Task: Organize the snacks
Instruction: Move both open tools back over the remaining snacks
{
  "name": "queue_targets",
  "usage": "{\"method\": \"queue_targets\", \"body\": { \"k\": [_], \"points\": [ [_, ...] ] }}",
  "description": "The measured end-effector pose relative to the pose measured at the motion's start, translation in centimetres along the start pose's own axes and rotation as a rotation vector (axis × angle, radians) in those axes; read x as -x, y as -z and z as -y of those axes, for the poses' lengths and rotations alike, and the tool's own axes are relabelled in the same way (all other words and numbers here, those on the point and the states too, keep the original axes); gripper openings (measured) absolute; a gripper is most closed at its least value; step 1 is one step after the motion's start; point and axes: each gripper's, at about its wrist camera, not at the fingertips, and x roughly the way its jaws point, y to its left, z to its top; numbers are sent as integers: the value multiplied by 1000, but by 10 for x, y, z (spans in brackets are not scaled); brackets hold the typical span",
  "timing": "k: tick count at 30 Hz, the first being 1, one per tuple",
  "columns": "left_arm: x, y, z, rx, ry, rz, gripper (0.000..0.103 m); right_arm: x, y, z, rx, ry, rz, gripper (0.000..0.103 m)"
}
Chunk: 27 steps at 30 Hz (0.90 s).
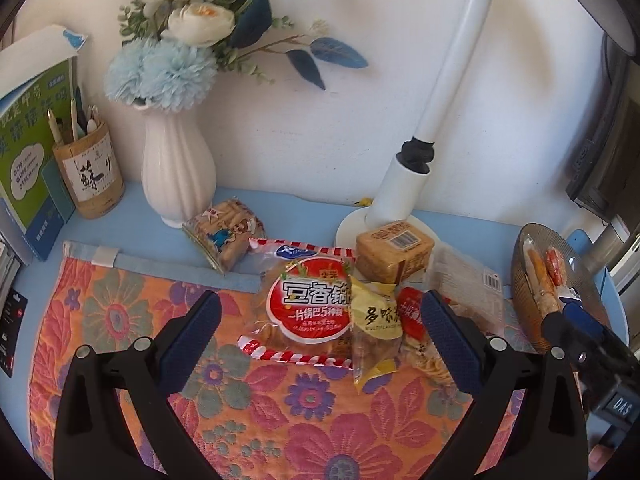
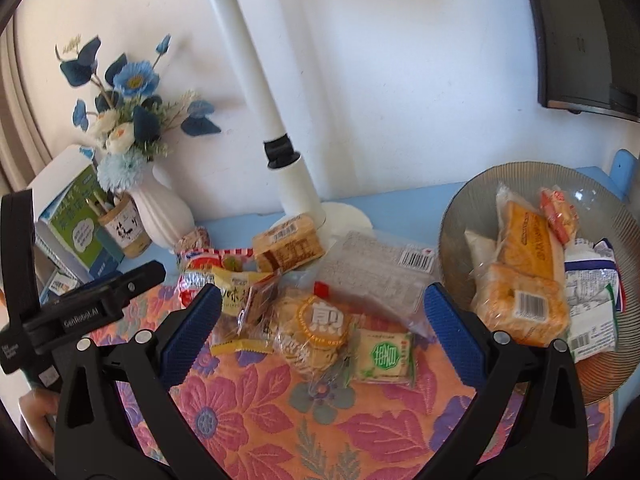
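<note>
Loose snack packets lie on a floral cloth (image 1: 280, 420). A red round-label cracker bag (image 1: 306, 306) and a yellow packet (image 1: 376, 320) sit just ahead of my left gripper (image 1: 322, 326), which stands open and holds nothing. My right gripper (image 2: 322, 326) is open too, above an orange-label cracker bag (image 2: 316, 336) and a green-label packet (image 2: 386, 358). A clear barcode bag (image 2: 376, 276) and a brown biscuit block (image 2: 288, 248) lie behind. A glass bowl (image 2: 460, 216) at the right holds several packets, among them an orange-wrapped cake (image 2: 524, 236). In the left wrist view the bowl (image 1: 528, 236) sits far right.
A white vase (image 1: 178, 168) of blue flowers, a pen cup (image 1: 90, 172) and books (image 1: 32, 148) stand at the back left. A white lamp base (image 1: 384, 216) stands behind the snacks. A striped biscuit pack (image 1: 224, 236) leans by the vase. The blue table edge (image 2: 624, 168) is at far right.
</note>
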Motion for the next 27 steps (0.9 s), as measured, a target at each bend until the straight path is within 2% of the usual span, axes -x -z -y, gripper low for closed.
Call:
{"method": "queue_targets", "body": {
  "k": [4,7,11,14,17,22,26,27],
  "points": [
    [-18,11,-12,16,-9,-36,98,-21,23,1,-17,-5,-49,100],
    [-31,20,-11,14,10,-68,98,-30,35,8,-29,35,-62,100],
    [-40,30,4,-34,-2,-71,98,-38,41,20,-38,107,-65,100],
    [-48,36,19,-79,-27,-79,98,-45,45,30,-62,117,-85,100],
    [-57,41,31,-88,-14,-89,98,-58,49,39,-71,126,-121,100],
    [-73,50,54,-195,-162,-50,98,-63,54,57,-141,62,-106,100],
    [-74,62,61,-214,-205,47,98,-62,56,57,-141,56,-97,100],
    [-73,63,61,-217,-209,46,98,-62,56,57,-143,52,-96,100]
  ]
}}
